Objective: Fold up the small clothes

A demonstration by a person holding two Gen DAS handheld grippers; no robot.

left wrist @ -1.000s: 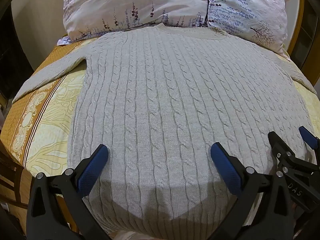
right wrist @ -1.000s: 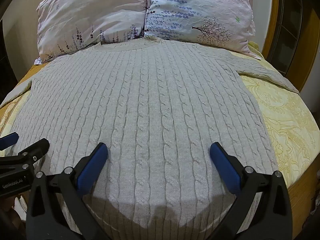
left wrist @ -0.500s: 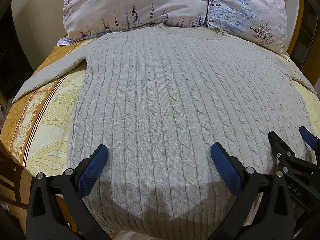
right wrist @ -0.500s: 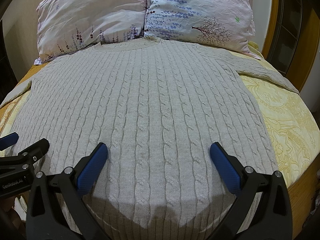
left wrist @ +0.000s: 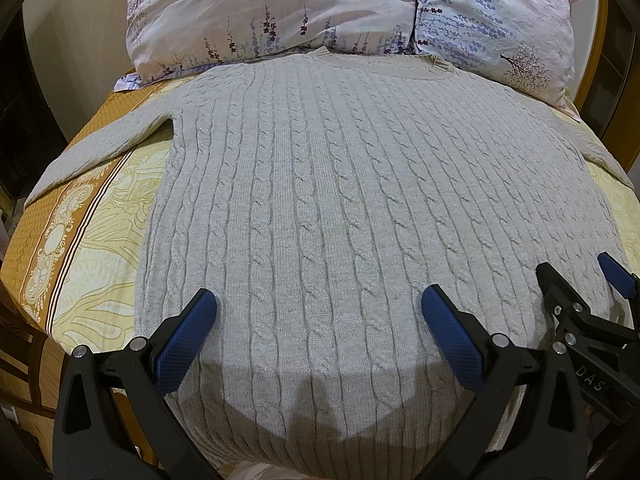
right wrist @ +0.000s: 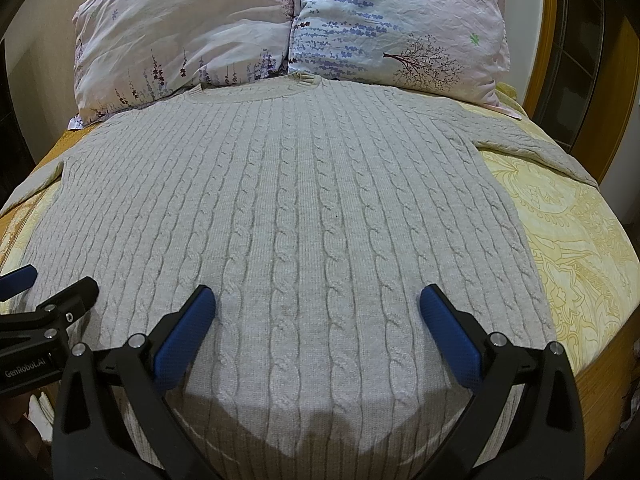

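A light grey cable-knit sweater (left wrist: 340, 200) lies flat and face up on the bed, collar toward the pillows, sleeves spread to both sides; it also shows in the right wrist view (right wrist: 300, 208). My left gripper (left wrist: 318, 312) is open and empty, hovering over the sweater's hem, left of middle. My right gripper (right wrist: 316, 308) is open and empty over the hem, right of middle. The right gripper shows at the right edge of the left wrist view (left wrist: 580, 292); the left gripper shows at the left edge of the right wrist view (right wrist: 48, 292).
Two floral pillows (left wrist: 280, 12) (right wrist: 400, 32) lean at the head of the bed. A yellow and orange patterned bedspread (left wrist: 80, 240) (right wrist: 580, 240) covers the mattress. A wooden bed frame (right wrist: 548, 40) rises at the right. The bed's front edge is just below the grippers.
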